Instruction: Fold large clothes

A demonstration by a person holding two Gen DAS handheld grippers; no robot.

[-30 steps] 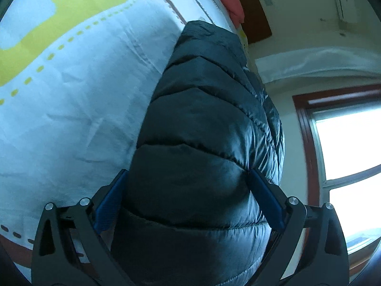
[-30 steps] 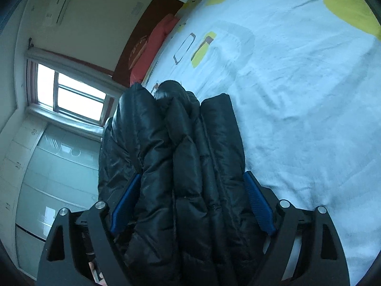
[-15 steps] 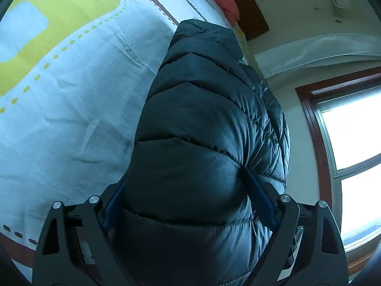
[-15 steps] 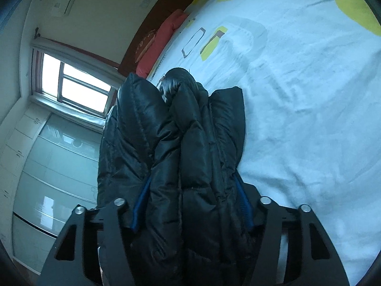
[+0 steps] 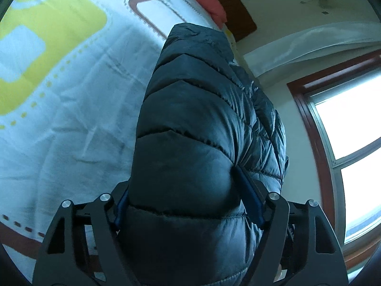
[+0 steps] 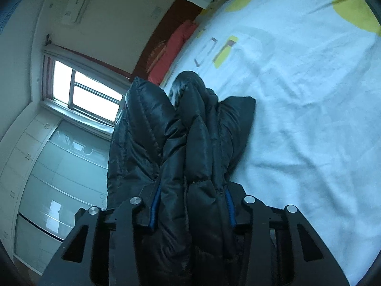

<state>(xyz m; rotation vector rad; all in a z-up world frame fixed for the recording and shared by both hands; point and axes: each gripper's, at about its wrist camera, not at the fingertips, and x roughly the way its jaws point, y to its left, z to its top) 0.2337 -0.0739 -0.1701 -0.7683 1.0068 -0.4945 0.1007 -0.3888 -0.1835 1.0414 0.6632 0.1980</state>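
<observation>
Above the bed (image 6: 309,119), the left hand-held gripper (image 5: 183,190) and right hand-held gripper (image 6: 190,205) are both closing on the black puffer jacket (image 5: 202,124), whose slick, springy padding risks slipping free and undoing the fold.

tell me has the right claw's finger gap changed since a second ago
Yes. The right claw is closing: its blue pads now pinch the bunched black quilted puffer jacket, which fills the same spot on the white patterned bedsheet.
</observation>
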